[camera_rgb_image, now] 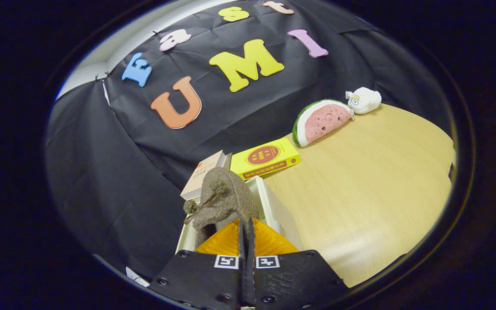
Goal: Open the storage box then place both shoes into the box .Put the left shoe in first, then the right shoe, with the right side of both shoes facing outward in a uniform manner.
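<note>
A grey-brown fuzzy shoe (226, 193) with small pom-poms on laces hangs just ahead of my fingers, its thin edge pinched between them. My gripper (246, 224) is shut on that edge, the fingers nearly touching. Under the shoe lies the white storage box (271, 202), open, with its rim showing on either side of the shoe. The shoe hides the box's inside. I cannot tell whether this is the left or the right shoe.
Beyond the box a beige book (202, 174) and a yellow book (265, 159) lie on the wooden table (360, 193). Farther back a watermelon-slice plush (321, 122) and a white plush toy (363, 100) sit against the black cloth wall.
</note>
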